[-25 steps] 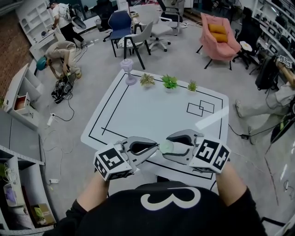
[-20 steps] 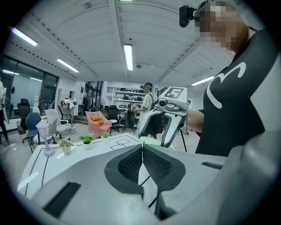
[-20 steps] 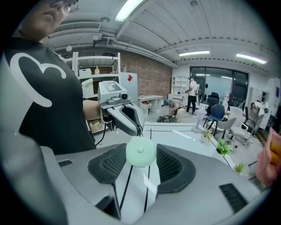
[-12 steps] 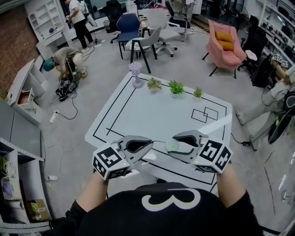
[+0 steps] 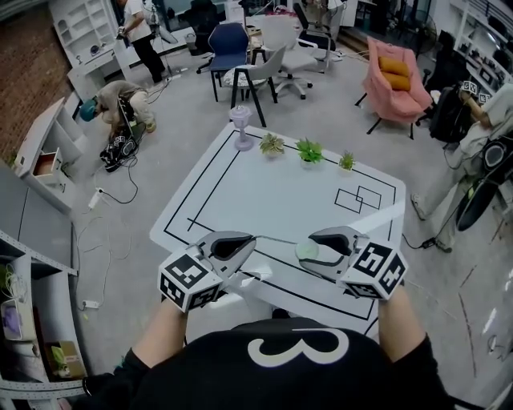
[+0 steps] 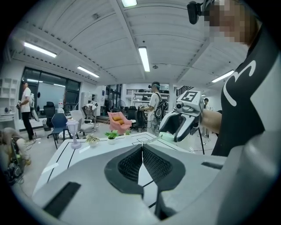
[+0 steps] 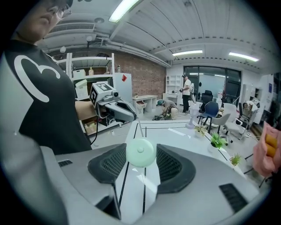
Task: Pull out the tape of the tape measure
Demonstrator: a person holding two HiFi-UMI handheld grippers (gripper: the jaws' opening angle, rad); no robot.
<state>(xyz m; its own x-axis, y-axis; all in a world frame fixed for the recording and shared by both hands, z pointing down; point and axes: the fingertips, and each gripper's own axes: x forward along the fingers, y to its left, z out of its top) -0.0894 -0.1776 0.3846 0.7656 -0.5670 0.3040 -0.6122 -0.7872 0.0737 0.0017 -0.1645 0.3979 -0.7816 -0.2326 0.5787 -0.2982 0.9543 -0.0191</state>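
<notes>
Tape (image 5: pixel 276 239) between left claw (image 5: pixel 254 238), right claw (image 5: pixel 307 251)

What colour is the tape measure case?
Pale mint green; the case shows best in right gripper view.

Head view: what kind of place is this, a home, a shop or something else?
Most likely an open-plan lab or office workspace, not a home. A white table marked with black lines stands in the middle, and several office chairs and white shelves stand beyond it.

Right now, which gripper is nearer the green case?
Right. The right gripper clamps the case between its jaws; the left gripper is apart from it, on its left, shut on the tape drawn from it.
</notes>
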